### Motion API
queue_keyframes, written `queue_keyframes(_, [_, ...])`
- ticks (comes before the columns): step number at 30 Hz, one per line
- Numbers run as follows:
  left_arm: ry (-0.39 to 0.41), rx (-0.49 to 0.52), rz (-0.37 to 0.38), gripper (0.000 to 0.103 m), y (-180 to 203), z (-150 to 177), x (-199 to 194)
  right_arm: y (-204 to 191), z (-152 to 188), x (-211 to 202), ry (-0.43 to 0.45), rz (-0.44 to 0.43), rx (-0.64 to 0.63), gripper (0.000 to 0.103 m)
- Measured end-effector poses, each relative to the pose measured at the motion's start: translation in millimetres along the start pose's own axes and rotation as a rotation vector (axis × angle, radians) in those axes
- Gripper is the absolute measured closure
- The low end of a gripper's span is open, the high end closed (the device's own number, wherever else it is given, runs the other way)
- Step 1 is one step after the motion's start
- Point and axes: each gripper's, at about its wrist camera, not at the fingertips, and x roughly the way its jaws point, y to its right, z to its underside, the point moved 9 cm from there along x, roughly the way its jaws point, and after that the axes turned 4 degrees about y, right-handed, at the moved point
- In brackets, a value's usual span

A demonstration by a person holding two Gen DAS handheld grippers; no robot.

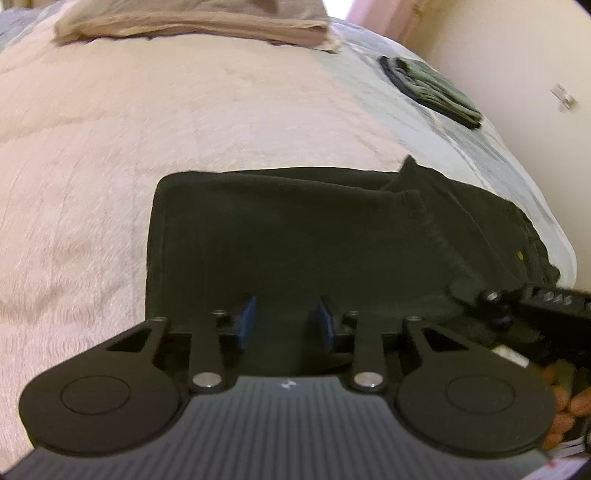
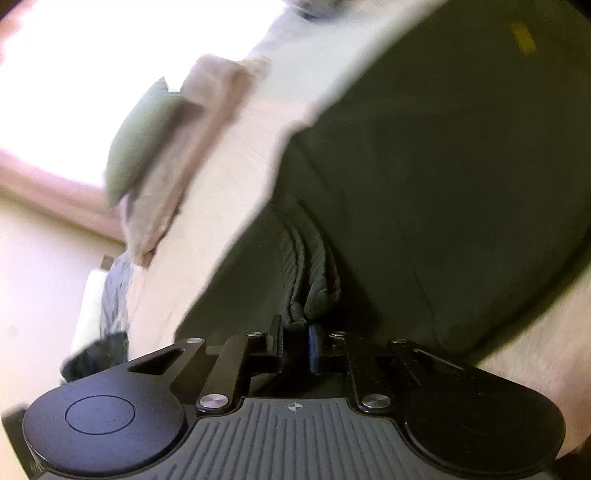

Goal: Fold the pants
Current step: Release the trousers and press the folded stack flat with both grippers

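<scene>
Black folded cotton pants [image 1: 295, 236] lie across the pink fleecy bed [image 1: 110, 166]; right gripper [image 2: 295, 345] pinches their bunched edge, left gripper [image 1: 286, 321] straddles the near hem, fingers part-open.

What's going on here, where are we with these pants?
A person is folding dark pants on a pink fleece blanket, with a handheld gripper in each hand. The pants already lie folded into a compact rectangle. The right gripper has its jaws pinched on a bunched, ribbed edge of the fabric near the waistband. The left gripper sits over the near edge with fabric between its jaws; whether it grips is unclear. Other folded clothes, a tan pile and an olive piece, rest farther back.
</scene>
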Motion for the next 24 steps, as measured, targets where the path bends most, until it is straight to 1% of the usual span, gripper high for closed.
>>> queue_keyframes(2, [-0.013,0.012,0.015,0.088,4,2,3,3,-3,-13,0.039,0.041,-0.006,0.095])
queue_keyframes(3, [-0.019,0.018,0.015,0.089,6,3,5,12,-3,-16,0.048,0.078,0.004,0.095])
queue_keyframes(5, [-0.024,0.03,0.004,0.089,8,6,9,26,2,-15,0.032,0.128,0.005,0.095])
queue_keyframes(7, [-0.018,0.031,-0.008,0.089,7,8,12,27,5,-9,0.028,0.151,-0.018,0.095])
queue_keyframes(9, [-0.021,0.009,-0.007,0.09,5,9,14,29,7,0,0.017,0.183,-0.058,0.095])
queue_keyframes(10, [-0.024,0.008,-0.008,0.09,6,8,14,31,8,1,0.014,0.19,-0.048,0.095])
queue_keyframes(11, [-0.02,0.017,-0.006,0.09,7,6,13,30,6,-1,0.022,0.188,-0.037,0.095])
queue_keyframes(13, [-0.01,0.042,-0.004,0.09,9,4,11,18,0,-9,0.075,0.186,-0.091,0.095])
queue_keyframes(15, [-0.022,0.055,0.001,0.09,10,6,15,21,-2,-12,0.093,0.22,-0.102,0.095])
queue_keyframes(16, [-0.027,0.057,-0.004,0.09,10,7,17,27,0,-10,0.082,0.238,-0.092,0.094])
queue_keyframes(18, [-0.032,0.061,-0.011,0.09,10,8,20,39,9,-3,0.029,0.257,-0.082,0.094])
queue_keyframes(20, [-0.035,0.054,-0.01,0.09,9,7,18,37,6,0,-0.011,0.263,-0.108,0.092])
queue_keyframes(21, [-0.038,0.051,-0.011,0.09,8,5,16,34,4,0,-0.038,0.276,-0.141,0.086])
queue_keyframes(22, [-0.034,0.057,-0.02,0.09,8,2,13,30,1,-2,-0.059,0.297,-0.181,0.076])
queue_keyframes(24, [0.0,0.08,-0.043,0.089,4,-10,2,23,-7,-12,-0.056,0.345,-0.26,0.067])
